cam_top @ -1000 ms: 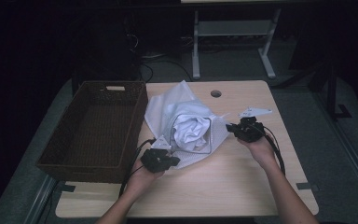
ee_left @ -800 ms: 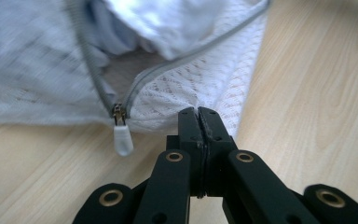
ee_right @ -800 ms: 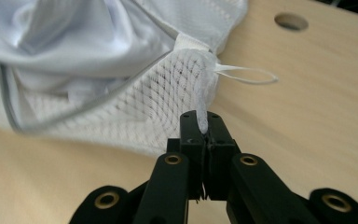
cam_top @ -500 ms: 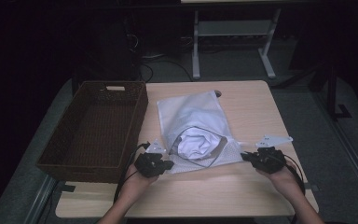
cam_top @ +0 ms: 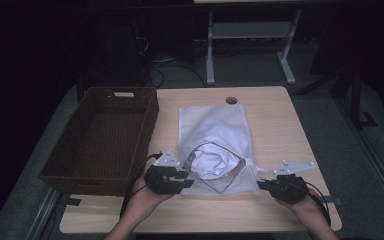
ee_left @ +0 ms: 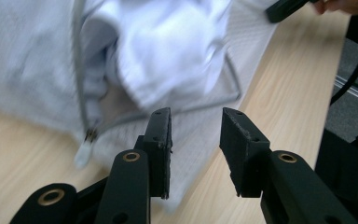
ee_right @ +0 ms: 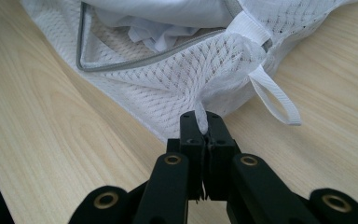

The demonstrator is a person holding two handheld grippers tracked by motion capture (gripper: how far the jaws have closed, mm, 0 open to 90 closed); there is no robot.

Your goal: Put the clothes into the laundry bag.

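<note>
We have the white mesh laundry bag (cam_top: 215, 150) spread flat down the middle of the wooden table (cam_top: 280, 125), just right of the brown wicker basket (cam_top: 102, 135), its zippered mouth gaping toward us with a bundle of white cloth (cam_top: 215, 161) showing inside. A second ago the bag is a bunched heap held up between our two hands; now it lies stretched out, drawn toward the near edge.

Our left gripper (cam_top: 169, 179) sits at the bag's near left corner, and its jaws have just been opening: in the left gripper view they stand apart above the mesh with nothing pressed between the pads, the grey zip line and its pull (ee_left: 85, 148) just beyond them. The corner is let go.

Our right gripper (cam_top: 285, 187) is pulled out to the near right, clear of where it held the heap earlier, and is clamped on a pinch of mesh at the bag's near right corner (ee_right: 200, 116), beside a white fabric loop (ee_right: 275, 100).

We read this as the laying-out done: the bag rests flat and open on the table, one corner freed, the other pinned. What looks to follow is work at the open mouth, either on the cloth or on the zip, with the right hand steadying the bag.
</note>
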